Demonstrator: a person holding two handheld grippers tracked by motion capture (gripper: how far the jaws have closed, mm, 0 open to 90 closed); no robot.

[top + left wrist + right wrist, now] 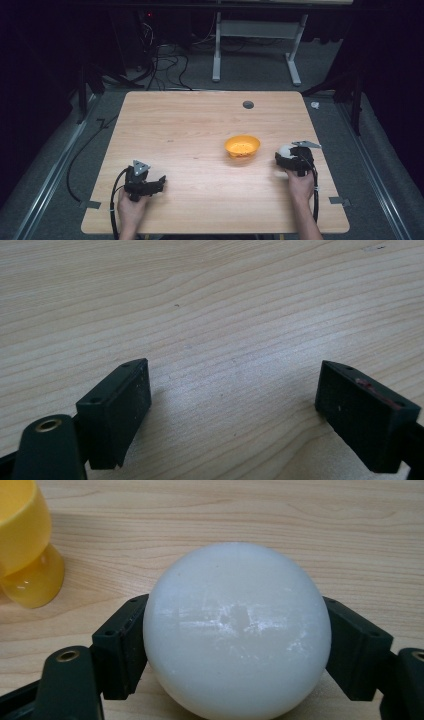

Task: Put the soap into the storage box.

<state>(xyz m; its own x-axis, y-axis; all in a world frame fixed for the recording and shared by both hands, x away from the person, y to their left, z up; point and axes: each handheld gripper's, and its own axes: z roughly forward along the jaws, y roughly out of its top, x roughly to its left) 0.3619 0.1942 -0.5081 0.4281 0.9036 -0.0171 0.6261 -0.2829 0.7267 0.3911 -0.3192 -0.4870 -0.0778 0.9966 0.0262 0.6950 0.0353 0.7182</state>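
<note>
Pale wooden table (200, 135) carries a yellow bowl (242, 146) right of centre. Just right of it, the right gripper (235, 645) clamps a white ball (236, 630); near left, the left gripper (232, 410) gapes with nothing between its jaws.

High view overlooks table (200, 150); gripper views skim it (close).

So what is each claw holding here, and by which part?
The right claw grips the white ball across its middle, one pad on each side. The left claw is open over bare table, holding nothing.
</note>
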